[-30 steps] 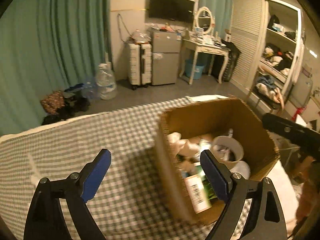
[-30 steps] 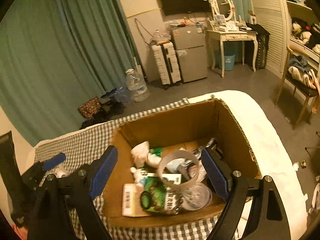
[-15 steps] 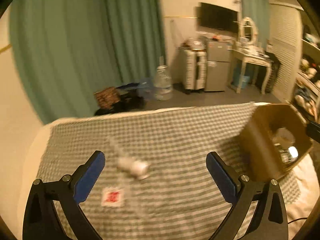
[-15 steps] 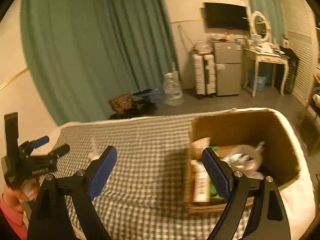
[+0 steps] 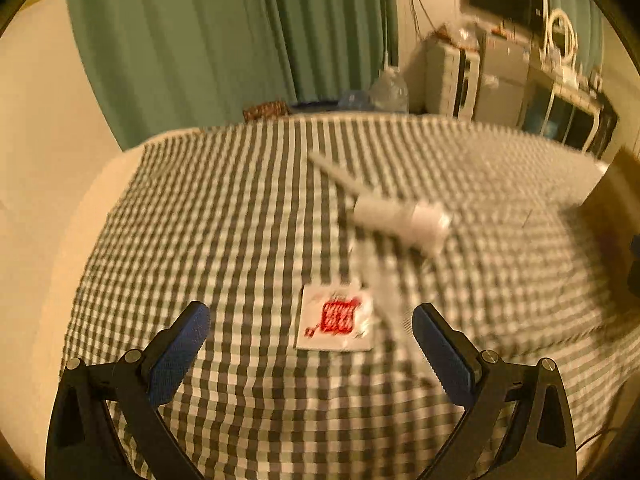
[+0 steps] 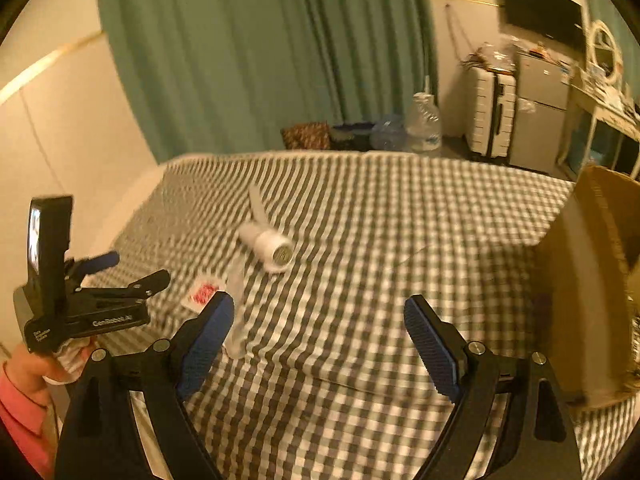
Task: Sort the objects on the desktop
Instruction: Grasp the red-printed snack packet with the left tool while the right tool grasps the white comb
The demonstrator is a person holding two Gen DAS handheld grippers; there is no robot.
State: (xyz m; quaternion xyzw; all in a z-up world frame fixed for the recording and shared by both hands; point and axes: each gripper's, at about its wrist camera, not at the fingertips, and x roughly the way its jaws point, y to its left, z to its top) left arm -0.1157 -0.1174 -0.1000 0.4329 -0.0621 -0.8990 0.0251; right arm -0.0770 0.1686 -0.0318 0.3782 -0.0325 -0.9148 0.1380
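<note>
A white tube with a round cap (image 5: 400, 216) (image 6: 266, 242) lies on the checked cloth (image 5: 240, 220). A small white packet with red print (image 5: 335, 322) (image 6: 201, 294) lies nearer. A clear plastic piece (image 6: 236, 312) lies beside it. My left gripper (image 5: 310, 344) is open and empty, just short of the packet; it also shows in the right wrist view (image 6: 128, 272). My right gripper (image 6: 320, 344) is open and empty above the cloth. The cardboard box (image 6: 588, 280) stands at the right; its contents are hidden.
Green curtains (image 6: 260, 60) hang behind the table. On the floor beyond are a water jug (image 6: 424, 124), a white suitcase (image 6: 490, 116) and a small fridge (image 6: 538, 112). The cloth's far edge (image 6: 360, 154) drops off to the floor.
Both grippers have swung left, away from the box. The left gripper has come down close to the red-print packet. The box has slid to the right edge of both views.
</note>
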